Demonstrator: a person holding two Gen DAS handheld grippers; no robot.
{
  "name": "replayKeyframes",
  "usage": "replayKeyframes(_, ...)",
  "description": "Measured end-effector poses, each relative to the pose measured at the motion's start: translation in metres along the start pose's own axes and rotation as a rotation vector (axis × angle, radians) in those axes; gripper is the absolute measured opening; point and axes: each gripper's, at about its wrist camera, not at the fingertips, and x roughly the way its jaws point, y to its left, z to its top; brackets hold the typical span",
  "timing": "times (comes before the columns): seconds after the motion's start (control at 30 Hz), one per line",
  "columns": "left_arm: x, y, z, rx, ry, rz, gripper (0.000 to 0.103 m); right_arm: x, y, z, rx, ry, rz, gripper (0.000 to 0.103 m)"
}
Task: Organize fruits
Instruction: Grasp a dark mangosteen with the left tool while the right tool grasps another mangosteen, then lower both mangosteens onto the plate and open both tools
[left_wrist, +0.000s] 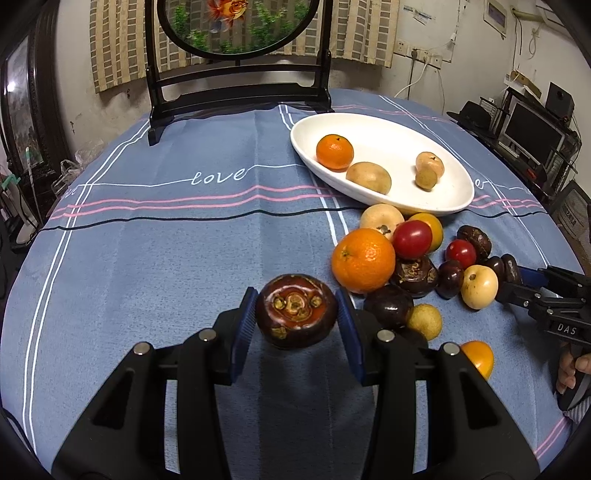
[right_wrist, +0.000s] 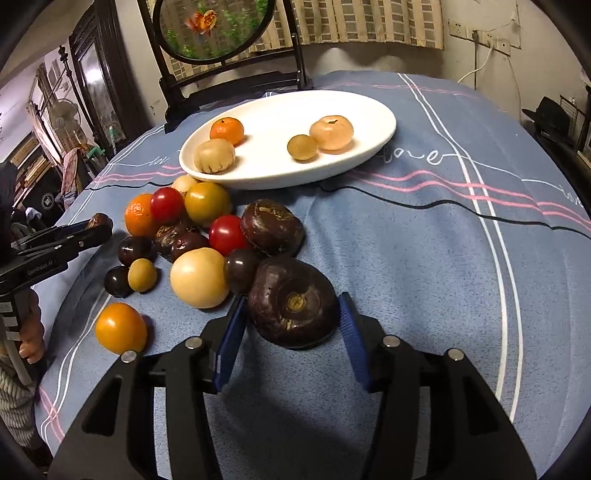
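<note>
Through the left wrist camera, we are pinching a dark water chestnut (left_wrist: 296, 311) between the blue pads of our left gripper (left_wrist: 296, 314), lifted above the blue tablecloth (left_wrist: 166, 266). The white oval dish (left_wrist: 380, 162) is sitting beyond the fruit pile (left_wrist: 402, 266), holding four fruits.

Through the right wrist camera, our right gripper (right_wrist: 291, 325) is straddling another large chestnut (right_wrist: 293, 302) lying on the cloth, its pads standing apart from it on both sides.
</note>
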Motion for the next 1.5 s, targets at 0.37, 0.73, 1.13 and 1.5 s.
replayKeyframes(0.37, 0.004, 0.007, -0.004, -0.03, 0.032, -0.003, 0.04, -0.006, -0.005, -0.003, 0.034, -0.017, -0.007, 0.045)
replayKeyframes(0.73, 0.011, 0.003, -0.019, -0.008, 0.086, -0.003, 0.044, -0.006, -0.005, -0.003, 0.032, -0.013, -0.009, 0.045)
replayKeyframes(1.13, -0.002, 0.004, -0.006, -0.031, 0.019, -0.016, 0.043, -0.022, -0.011, 0.0, 0.067, -0.085, -0.007, 0.045)
replayKeyframes(1.5, 0.002, -0.029, 0.122, 0.004, -0.111, 0.01, 0.043, -0.058, -0.007, 0.11, 0.031, -0.262, -0.026, 0.045)
